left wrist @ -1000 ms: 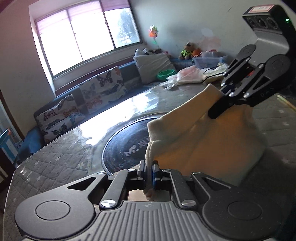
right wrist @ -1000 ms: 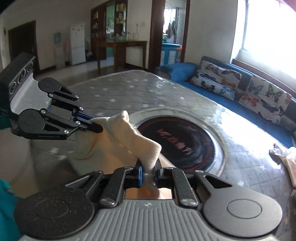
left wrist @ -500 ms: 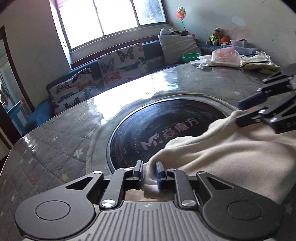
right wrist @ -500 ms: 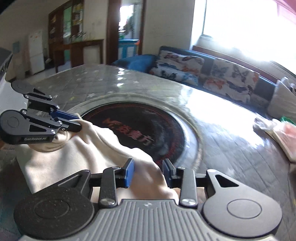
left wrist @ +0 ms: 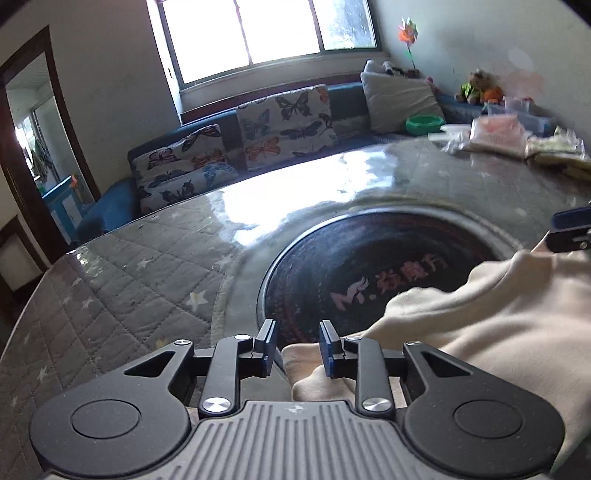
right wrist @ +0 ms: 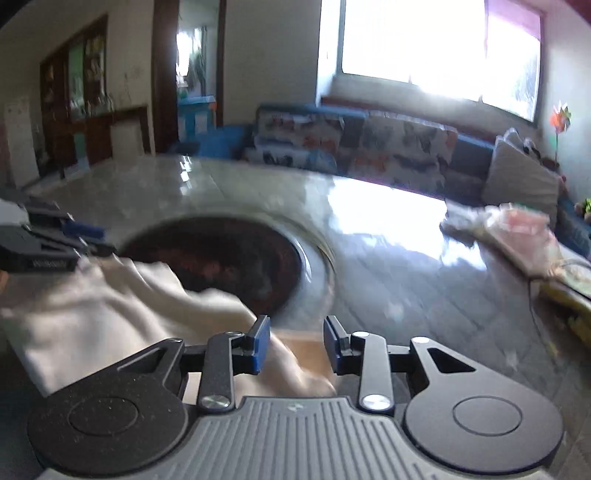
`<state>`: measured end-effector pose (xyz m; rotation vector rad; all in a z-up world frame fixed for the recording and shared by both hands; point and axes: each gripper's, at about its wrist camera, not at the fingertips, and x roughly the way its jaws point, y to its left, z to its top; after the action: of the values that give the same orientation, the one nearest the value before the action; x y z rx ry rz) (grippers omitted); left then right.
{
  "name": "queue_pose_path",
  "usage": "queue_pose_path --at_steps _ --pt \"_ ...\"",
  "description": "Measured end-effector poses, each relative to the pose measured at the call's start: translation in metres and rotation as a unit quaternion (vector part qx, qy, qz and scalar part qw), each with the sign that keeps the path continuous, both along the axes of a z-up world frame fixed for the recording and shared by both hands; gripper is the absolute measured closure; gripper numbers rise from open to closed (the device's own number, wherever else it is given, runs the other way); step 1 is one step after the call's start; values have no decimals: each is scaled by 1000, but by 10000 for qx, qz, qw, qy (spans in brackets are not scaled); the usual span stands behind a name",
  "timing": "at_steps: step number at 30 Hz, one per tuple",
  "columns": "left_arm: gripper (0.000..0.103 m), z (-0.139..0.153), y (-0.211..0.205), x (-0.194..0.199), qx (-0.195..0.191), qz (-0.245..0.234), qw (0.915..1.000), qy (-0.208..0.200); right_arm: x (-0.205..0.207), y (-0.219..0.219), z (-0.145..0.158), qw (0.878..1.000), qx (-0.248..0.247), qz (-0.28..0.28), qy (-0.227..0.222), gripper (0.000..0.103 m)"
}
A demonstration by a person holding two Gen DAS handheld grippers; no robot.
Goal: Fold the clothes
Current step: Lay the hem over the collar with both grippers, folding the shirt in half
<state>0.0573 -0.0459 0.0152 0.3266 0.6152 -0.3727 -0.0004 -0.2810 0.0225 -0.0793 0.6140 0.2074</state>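
sunlight from a wide window washes over a quilted grey surface sewn with small stars and covered by a glossy clear sheet, so the far half glares white. a dark round inset with pale lettering sits in the middle of it. behind runs a blue sofa with butterfly cushions, a grey pillow, a green bowl and soft toys in the corner; bags and folded packets lie at the surface's far edge. a dark doorway and wooden cabinets show in the right wrist view, which is blurred.

the cream garment lies spread on the surface at the near edge, partly overlapping the dark inset, with a rumpled fold along its top.

the left gripper hangs low over one corner, its jaws opening; a tongue of cloth lies between them but only brushes the right pad, so nothing is pinched. the right gripper sits over the opposite corner, jaws parted to a narrow gap with cloth lying loose under them.

both corners look to have been laid down on purpose, side by side along the near edge, so that the fold lands flat. judging by the lumpy top edge, the fold probably needs smoothing, and the pads should pull clear without dragging the cloth.
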Motion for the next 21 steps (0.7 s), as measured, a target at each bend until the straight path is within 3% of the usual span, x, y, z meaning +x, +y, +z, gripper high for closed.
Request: queue_pose_path --at_steps 3,5,9,13,21 --pt "76 12 -3 -11 -394 -285 9987 117 6 13 5 9990 303 298 110 79" --pt "77 16 -10 -19 -653 -557 9959 300 13 23 2 9982 338 427 244 80" --pt "77 6 -30 -22 -690 -870 9922 575 27 36 -12 9976 300 392 484 80" --pt "77 -8 -40 -8 -715 -725 9915 809 32 43 -22 9979 159 295 561 79" --pt "76 -11 -38 3 -942 -440 9911 837 20 51 -16 9981 157 416 428 79"
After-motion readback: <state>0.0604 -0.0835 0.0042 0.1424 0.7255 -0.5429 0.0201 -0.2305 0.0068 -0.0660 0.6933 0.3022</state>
